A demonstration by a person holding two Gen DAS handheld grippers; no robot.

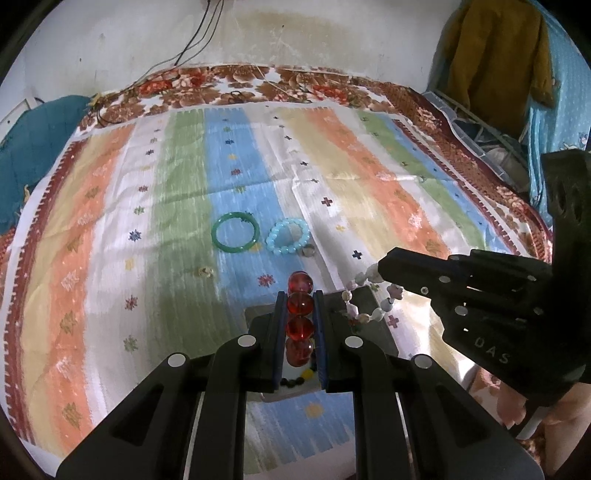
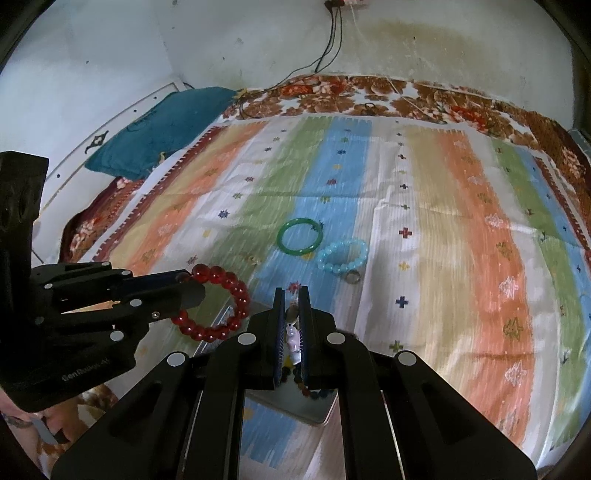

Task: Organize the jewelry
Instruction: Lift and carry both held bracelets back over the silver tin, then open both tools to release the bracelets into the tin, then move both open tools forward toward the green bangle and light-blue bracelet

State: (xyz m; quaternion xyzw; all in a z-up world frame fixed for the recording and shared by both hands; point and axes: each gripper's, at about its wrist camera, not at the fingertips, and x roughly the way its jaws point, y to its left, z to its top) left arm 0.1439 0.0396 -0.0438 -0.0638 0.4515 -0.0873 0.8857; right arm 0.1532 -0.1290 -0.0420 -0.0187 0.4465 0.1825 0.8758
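My left gripper (image 1: 300, 295) is shut on a red bead bracelet (image 1: 300, 306), held above a small grey box (image 1: 373, 325); the gripper also shows in the right wrist view (image 2: 192, 282) with the bracelet (image 2: 225, 302) hanging from it. My right gripper (image 2: 292, 291) is shut on a pale stone bead bracelet (image 2: 292, 332), which also shows in the left wrist view (image 1: 365, 299) under the right gripper (image 1: 380, 271). A green bangle (image 1: 235, 232) (image 2: 300, 237), a light blue bead bracelet (image 1: 289, 236) (image 2: 343, 256) and a small ring (image 1: 307, 252) (image 2: 352, 276) lie on the striped cloth.
The striped cloth (image 1: 369, 177) covers a bed with a floral blanket. A teal pillow (image 2: 162, 129) lies at the far left. The box (image 2: 317, 413) holds other beads. A small pale trinket (image 1: 205, 272) lies on the cloth. Cables hang on the wall (image 2: 332, 33).
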